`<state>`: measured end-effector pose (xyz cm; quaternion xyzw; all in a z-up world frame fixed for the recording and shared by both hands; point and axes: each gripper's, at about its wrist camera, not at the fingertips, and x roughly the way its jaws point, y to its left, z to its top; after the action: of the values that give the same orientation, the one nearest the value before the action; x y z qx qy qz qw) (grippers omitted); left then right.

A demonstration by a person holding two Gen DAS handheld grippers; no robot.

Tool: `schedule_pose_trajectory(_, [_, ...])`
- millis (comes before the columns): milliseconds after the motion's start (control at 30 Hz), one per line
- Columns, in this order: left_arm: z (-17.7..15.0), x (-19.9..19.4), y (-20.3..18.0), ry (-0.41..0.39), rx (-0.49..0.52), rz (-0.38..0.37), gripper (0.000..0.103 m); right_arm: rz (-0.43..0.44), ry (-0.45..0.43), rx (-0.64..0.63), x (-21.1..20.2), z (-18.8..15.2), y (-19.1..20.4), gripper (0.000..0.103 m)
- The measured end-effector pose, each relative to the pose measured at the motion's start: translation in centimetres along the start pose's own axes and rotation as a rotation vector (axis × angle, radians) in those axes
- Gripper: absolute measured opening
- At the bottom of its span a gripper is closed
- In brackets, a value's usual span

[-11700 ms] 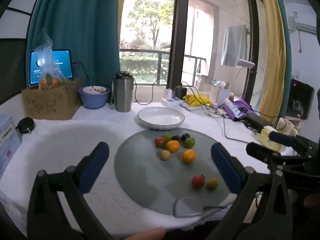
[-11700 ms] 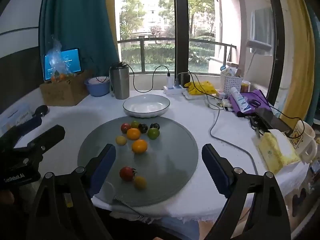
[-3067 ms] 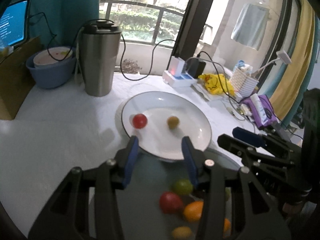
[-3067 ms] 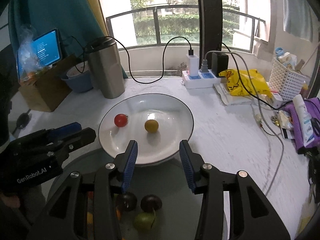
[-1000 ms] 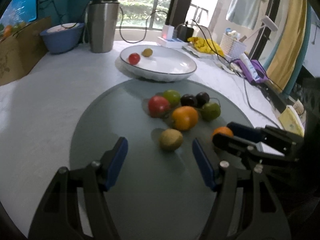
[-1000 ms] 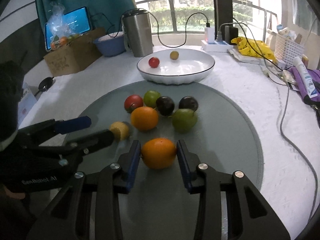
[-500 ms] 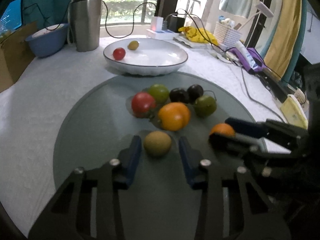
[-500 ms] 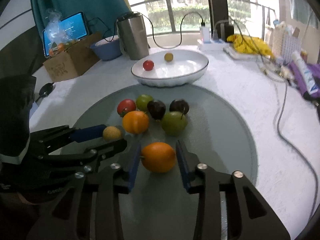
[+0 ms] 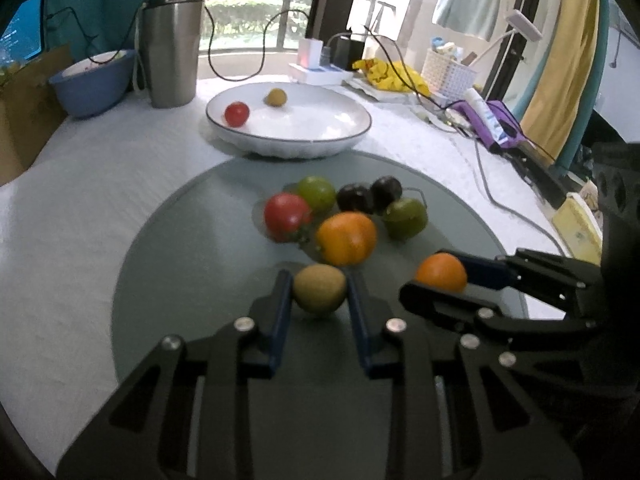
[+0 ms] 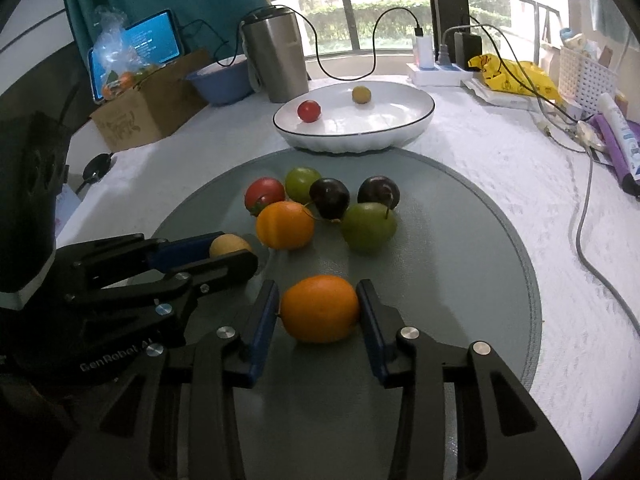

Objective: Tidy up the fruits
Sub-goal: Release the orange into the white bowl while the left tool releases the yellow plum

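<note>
Two grippers, a fruit pinched in each, on the near part of the grey mat (image 10: 460, 264).
Right gripper (image 10: 318, 310) just closing, pads against the orange (image 10: 319, 308); left gripper (image 9: 319, 295) narrowed tight on the small yellow-brown fruit (image 9: 319, 288), just left of it.

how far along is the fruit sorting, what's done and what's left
Done: a red fruit and a small yellow fruit lie in the white bowl. In hand: the left gripper is shut on the yellow-green fruit, the right gripper on the orange. Left: six fruits clustered on the grey mat.
</note>
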<state>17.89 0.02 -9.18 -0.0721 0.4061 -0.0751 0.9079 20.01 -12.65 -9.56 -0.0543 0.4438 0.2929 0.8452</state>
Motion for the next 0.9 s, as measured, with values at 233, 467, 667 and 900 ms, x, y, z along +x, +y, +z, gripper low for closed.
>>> schedule_pose_trajectory(233, [1.2,-1.0,0.3,-0.037,0.002,0.002,0.029,-0.02,-0.039,-0.024,-1.0,1.4,0.1,0.042])
schedule_pose_trajectory(467, [2.5,-1.0,0.7,-0.056,0.001,0.006,0.029,-0.035,-0.062,-0.034,-0.9,3.2,-0.4,0.042])
schedule_pose_trajectory(667, [3.7,-0.7,1.1,-0.064,0.0,0.005,0.029,-0.043,-0.064,-0.039,-0.5,4.6,-1.0,0.042])
schedule_pose_trajectory(900, [5.1,0.0,1.4,-0.072,0.0,0.005,0.029,-0.049,-0.07,-0.043,0.0,6.1,-1.5,0.042])
